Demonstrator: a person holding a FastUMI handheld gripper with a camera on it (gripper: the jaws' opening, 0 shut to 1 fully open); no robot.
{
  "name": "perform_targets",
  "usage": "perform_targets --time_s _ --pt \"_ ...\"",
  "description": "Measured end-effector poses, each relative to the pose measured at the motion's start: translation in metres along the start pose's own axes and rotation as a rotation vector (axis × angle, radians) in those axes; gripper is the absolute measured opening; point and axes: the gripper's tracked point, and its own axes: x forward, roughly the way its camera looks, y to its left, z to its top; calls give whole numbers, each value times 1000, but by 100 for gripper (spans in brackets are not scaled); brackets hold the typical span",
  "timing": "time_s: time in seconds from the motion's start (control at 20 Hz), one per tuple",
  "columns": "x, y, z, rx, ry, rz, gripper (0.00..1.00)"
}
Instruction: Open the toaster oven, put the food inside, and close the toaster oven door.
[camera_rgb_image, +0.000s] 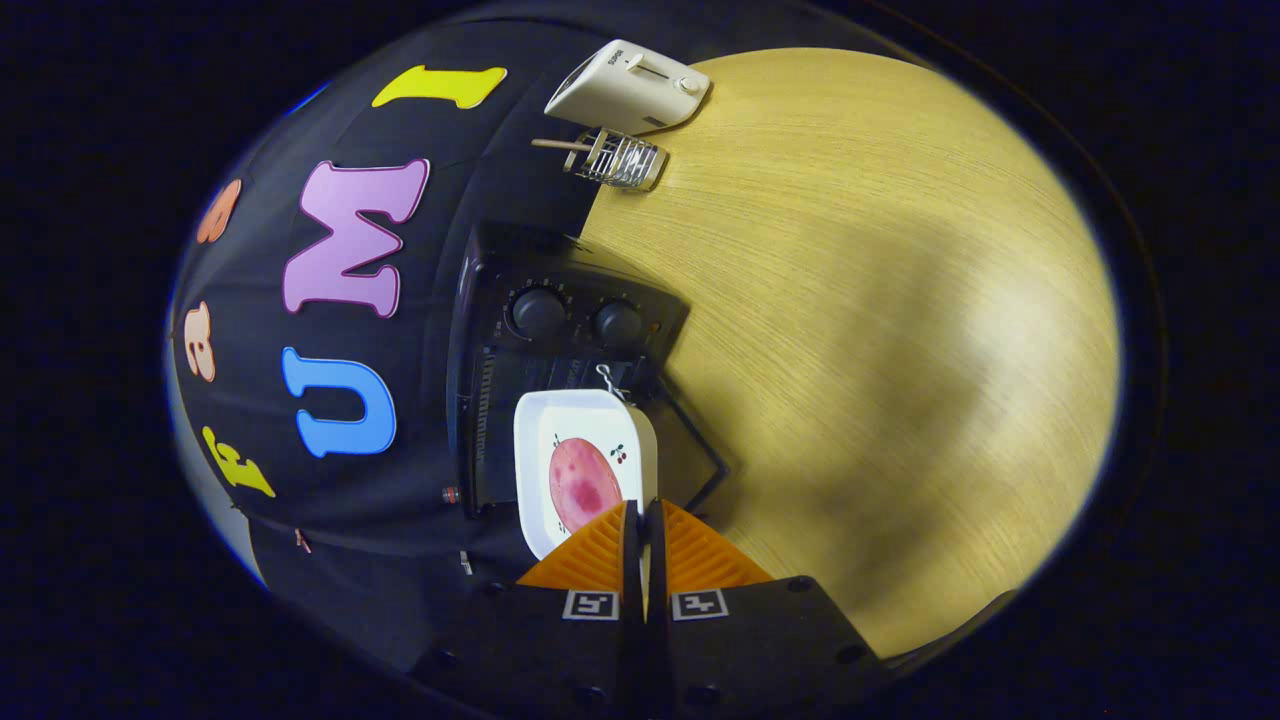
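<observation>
Wooden tabletop (880, 300) carries all items, with the booth's black cloth wall beside it. White square plate (585, 465), bearing a pink slice of food (584, 483), is pinched at its rim between the gripper (640, 520) fingers, which stand nearly closed on it. Just beyond the plate sits the black toaster oven (560, 340), two knobs showing, its door (690, 450) lowered open. Farther ahead lie a wire rack (620, 158) and a white toaster (628, 88).
</observation>
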Motion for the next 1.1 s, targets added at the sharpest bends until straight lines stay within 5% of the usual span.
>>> perform_targets --time_s 0.55,1.1 --pt "107 56 -25 225 -80 -49 5" --pt "153 81 -16 393 -238 -80 5"
